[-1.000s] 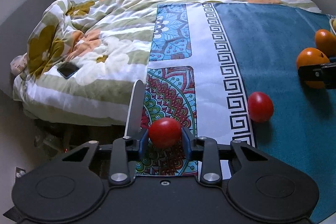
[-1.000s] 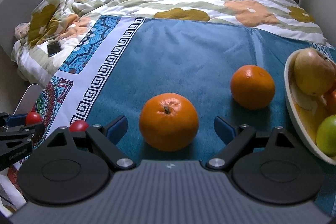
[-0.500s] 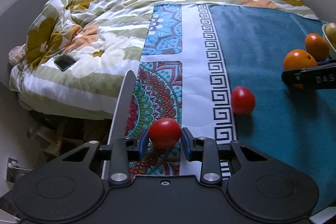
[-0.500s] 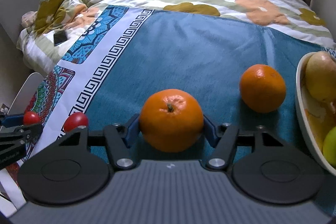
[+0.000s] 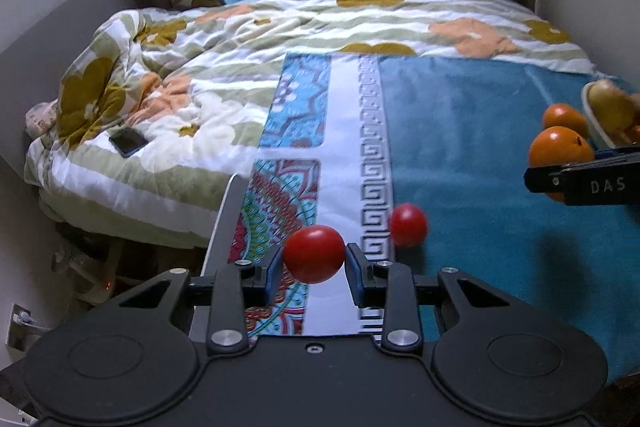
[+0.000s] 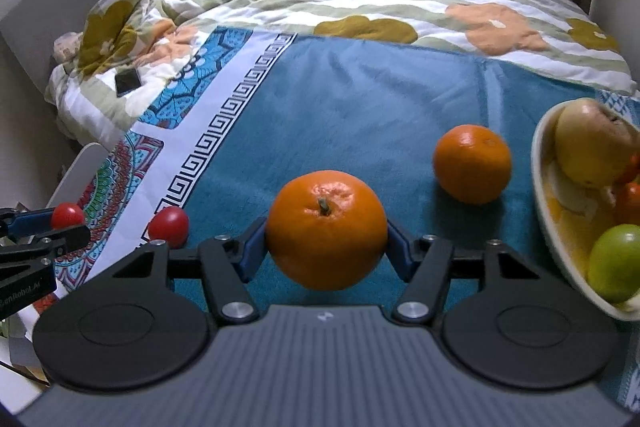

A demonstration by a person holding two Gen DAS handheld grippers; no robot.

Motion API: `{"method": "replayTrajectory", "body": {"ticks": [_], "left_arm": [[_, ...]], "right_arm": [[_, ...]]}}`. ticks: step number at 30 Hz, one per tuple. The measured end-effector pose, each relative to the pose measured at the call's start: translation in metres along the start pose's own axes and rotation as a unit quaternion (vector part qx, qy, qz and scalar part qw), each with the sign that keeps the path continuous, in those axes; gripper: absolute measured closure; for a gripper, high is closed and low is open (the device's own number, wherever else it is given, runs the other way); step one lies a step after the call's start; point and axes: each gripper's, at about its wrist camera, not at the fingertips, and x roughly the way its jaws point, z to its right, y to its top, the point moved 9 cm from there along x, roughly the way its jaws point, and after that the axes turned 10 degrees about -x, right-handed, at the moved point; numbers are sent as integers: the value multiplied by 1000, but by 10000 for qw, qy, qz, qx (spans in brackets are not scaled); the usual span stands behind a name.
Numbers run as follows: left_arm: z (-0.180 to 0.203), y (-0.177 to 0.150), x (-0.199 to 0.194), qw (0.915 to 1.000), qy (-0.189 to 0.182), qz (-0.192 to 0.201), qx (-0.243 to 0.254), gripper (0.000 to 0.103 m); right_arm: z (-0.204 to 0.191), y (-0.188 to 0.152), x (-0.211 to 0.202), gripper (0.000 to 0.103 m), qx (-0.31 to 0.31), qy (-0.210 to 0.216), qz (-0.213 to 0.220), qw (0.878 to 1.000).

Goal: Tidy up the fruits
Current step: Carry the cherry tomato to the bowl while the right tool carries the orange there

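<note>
My left gripper (image 5: 314,263) is shut on a small red tomato (image 5: 315,254) and holds it above the patterned cloth. A second red tomato (image 5: 407,225) lies on the cloth just ahead to the right; it also shows in the right wrist view (image 6: 169,226). My right gripper (image 6: 326,247) is shut on a large orange (image 6: 326,229), raised a little above the blue cloth. A second orange (image 6: 473,163) lies further right, beside a cream bowl (image 6: 548,211) holding a pear, a green fruit and others.
The blue cloth (image 6: 360,99) with a patterned border covers a table next to a bed with a floral quilt (image 5: 224,67). A phone (image 5: 128,141) lies on the quilt. A white chair back (image 5: 224,219) stands at the table's left edge.
My right gripper closed on the large orange and lifted it slightly. My left gripper, still holding the tomato, rose and drew back a little.
</note>
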Motion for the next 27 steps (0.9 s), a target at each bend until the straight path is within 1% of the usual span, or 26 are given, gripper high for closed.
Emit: {"method": "replayTrajectory", "body": {"ticks": [7, 15, 20, 27], "left_arm": [[36, 14, -33, 9994, -256, 229, 88, 66], [102, 30, -60, 9957, -713, 477, 344, 66], [148, 38, -67, 9920, -977, 569, 555, 66], [210, 46, -61, 9877, -1283, 562, 698, 66]], "right_arm": [[28, -3, -41, 27, 212, -128, 169, 9996], [87, -19, -88, 27, 549, -456, 305, 9970], [127, -32, -109, 27, 736, -669, 347, 9944], [179, -46, -125, 27, 901, -834, 405, 9916]]}}
